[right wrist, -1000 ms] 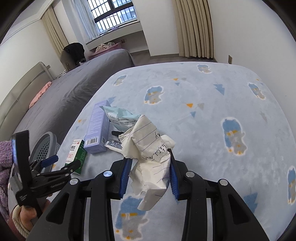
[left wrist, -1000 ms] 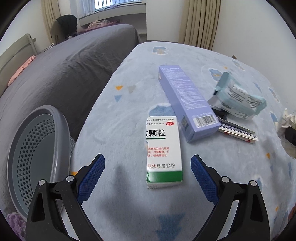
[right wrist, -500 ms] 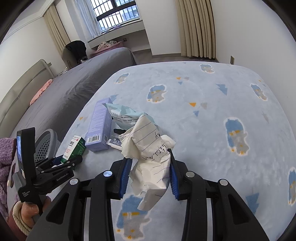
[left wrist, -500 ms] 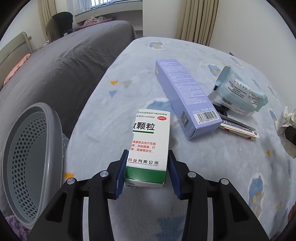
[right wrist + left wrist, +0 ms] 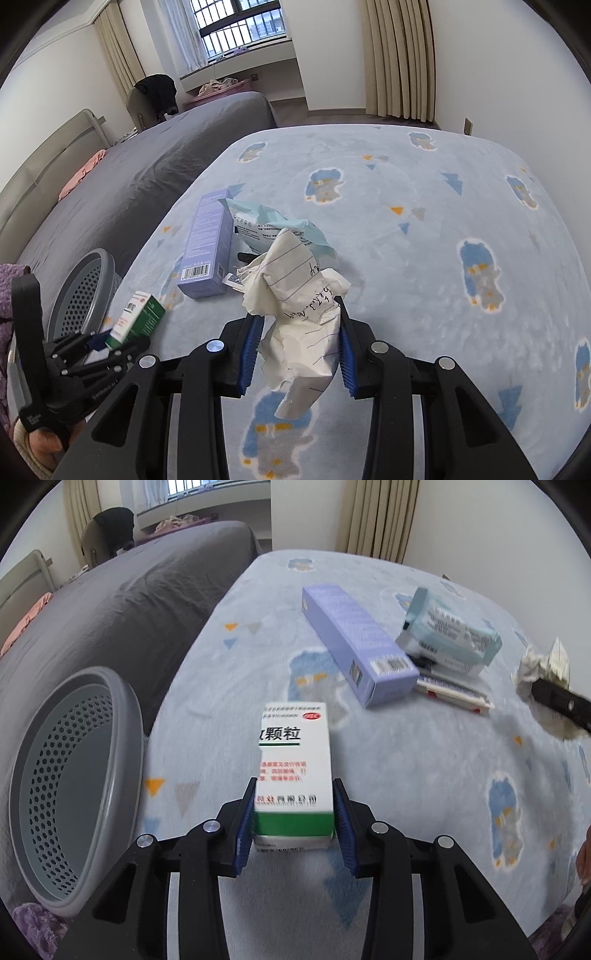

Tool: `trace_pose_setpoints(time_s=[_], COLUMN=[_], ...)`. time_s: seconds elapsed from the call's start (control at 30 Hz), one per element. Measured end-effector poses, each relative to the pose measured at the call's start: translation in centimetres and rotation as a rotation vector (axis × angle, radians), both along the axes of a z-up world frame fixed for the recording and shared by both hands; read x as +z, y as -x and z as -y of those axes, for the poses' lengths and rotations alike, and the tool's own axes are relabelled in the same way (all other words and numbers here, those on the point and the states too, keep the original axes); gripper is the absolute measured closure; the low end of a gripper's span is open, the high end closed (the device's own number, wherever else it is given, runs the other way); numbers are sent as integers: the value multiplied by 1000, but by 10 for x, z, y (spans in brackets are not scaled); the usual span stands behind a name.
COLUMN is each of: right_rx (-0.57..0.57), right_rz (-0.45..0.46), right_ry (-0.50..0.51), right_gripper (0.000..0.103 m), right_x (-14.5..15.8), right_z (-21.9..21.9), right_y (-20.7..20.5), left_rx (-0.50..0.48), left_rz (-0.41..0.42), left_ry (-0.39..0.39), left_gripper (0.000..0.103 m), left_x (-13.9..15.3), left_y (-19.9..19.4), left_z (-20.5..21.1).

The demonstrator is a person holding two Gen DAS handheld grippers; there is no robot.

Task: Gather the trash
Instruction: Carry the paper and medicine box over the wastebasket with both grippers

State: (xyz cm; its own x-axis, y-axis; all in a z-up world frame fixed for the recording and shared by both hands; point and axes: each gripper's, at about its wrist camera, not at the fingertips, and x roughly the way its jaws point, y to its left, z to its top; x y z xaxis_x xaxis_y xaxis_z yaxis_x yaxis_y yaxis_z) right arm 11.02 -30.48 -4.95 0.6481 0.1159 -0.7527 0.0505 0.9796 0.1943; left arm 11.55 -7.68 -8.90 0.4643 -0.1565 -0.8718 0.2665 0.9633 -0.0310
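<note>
My left gripper (image 5: 294,823) is shut on a white and green medicine box (image 5: 293,764) and holds it tilted up off the blue blanket (image 5: 424,782); the box also shows in the right wrist view (image 5: 138,318). My right gripper (image 5: 297,345) is shut on a crumpled lined paper (image 5: 299,310), held above the blanket. The paper shows at the right edge of the left wrist view (image 5: 543,664). A grey perforated basket (image 5: 74,786) stands at the blanket's left edge, close to the left gripper.
A long purple box (image 5: 356,640), a teal wrapper pack (image 5: 450,633) and a thin red and white strip (image 5: 456,694) lie together on the blanket. A bed with a grey cover (image 5: 147,177) runs along the left. Walls and curtains stand behind.
My left gripper closed on the medicine box and lifted it off the blanket, tilting it. My right gripper kept its hold on the paper and barely moved.
</note>
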Motion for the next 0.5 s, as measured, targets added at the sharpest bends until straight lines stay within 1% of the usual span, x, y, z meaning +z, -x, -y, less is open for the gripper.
trace_pose_setpoints(time_s=[0.07,0.13,0.17,0.2,0.27,0.5], right_rx=[5,9,11,12,13,11], right_rz=[2,4,4,4,4,9], right_ry=[4,6,6,6,5,-6], right_gripper=[67,67,67,67,67,67], right_x=[1,1,2,2,2,3], right_z=[-3,-5,-6,-6,-5,-4], right_y=[0,0,0,0,0,1], left_rx=[-1,-1,-1,2,6,6], left_rz=[-17,-11,-9,-3,9,53], left_ry=[-5,-9,-13,-19,-21,-51], left_gripper=[65,62,57,48,42,37], left_x=[-4,-4,-4,-3,-1,2], left_y=[2,5,6,7,9,2], left_z=[-2,-4,-5,-6,-8,-8])
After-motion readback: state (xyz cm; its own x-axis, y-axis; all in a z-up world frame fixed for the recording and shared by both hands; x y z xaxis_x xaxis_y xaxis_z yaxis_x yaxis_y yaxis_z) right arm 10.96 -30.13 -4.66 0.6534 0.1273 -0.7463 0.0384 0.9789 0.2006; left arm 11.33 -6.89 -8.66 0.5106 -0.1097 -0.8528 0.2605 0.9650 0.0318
